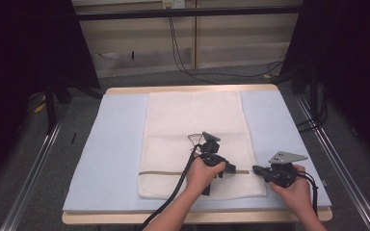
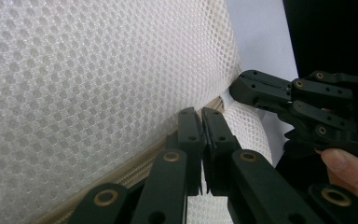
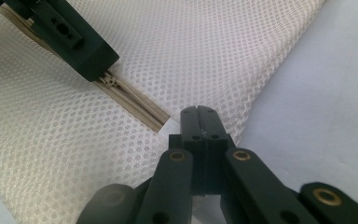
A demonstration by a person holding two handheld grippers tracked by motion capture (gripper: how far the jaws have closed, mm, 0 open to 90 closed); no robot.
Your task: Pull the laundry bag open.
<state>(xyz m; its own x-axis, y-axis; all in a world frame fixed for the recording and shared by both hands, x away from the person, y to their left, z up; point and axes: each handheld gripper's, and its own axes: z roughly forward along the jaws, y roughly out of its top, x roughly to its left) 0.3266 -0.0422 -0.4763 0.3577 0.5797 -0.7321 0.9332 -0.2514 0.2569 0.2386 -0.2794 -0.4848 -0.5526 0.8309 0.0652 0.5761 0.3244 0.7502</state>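
Note:
A white mesh bag (image 1: 192, 125) lies flat on a pale blue mat (image 1: 120, 144), with a beige zipper (image 1: 164, 173) running across its near end. My left gripper (image 1: 232, 169) rests on the zipper near its right end. Its jaws are shut at the slider (image 3: 108, 82), whose pull runs in between them. In the left gripper view the tips (image 2: 201, 112) press onto the zipper tape (image 2: 135, 165). My right gripper (image 1: 255, 169) is at the bag's right edge. In the right gripper view it (image 3: 198, 111) is shut, pinching the mesh just past the zipper's end (image 3: 161, 122).
The mat covers a wooden table whose front edge (image 1: 192, 217) is close to the hands. Bare mat (image 3: 317, 93) lies right of the bag. Black frame posts, floor rails (image 1: 33, 163) and cables (image 1: 183, 53) surround the table.

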